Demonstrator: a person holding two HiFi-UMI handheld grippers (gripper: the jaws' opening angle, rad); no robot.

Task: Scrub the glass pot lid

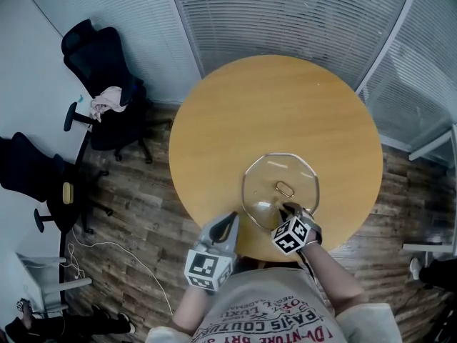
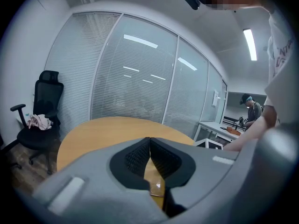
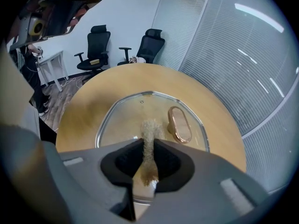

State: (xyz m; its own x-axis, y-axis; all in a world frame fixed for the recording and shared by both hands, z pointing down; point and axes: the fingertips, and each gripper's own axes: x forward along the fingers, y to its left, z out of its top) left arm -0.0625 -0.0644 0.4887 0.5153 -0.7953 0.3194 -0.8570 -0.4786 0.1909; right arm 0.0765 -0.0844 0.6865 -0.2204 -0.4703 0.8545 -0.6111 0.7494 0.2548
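Note:
A glass pot lid (image 1: 280, 189) with a steel rim and a copper-coloured handle (image 1: 285, 189) lies flat on the round wooden table (image 1: 278, 106), near its front edge. In the right gripper view the lid (image 3: 126, 120) fills the middle and its handle (image 3: 179, 124) sits right of the jaws. My right gripper (image 1: 287, 209) is shut on a tan scrubbing pad (image 3: 149, 148), whose tip rests on the glass left of the handle. My left gripper (image 1: 227, 225) hangs at the table's front edge, left of the lid, jaws shut on nothing (image 2: 149, 149).
Two black office chairs (image 1: 107, 84) stand on the wood floor left of the table, one with a cloth (image 1: 107, 102) on its seat. Blinds and glass walls (image 1: 300, 13) close off the far side. A person (image 2: 252, 111) works at a desk in the distance.

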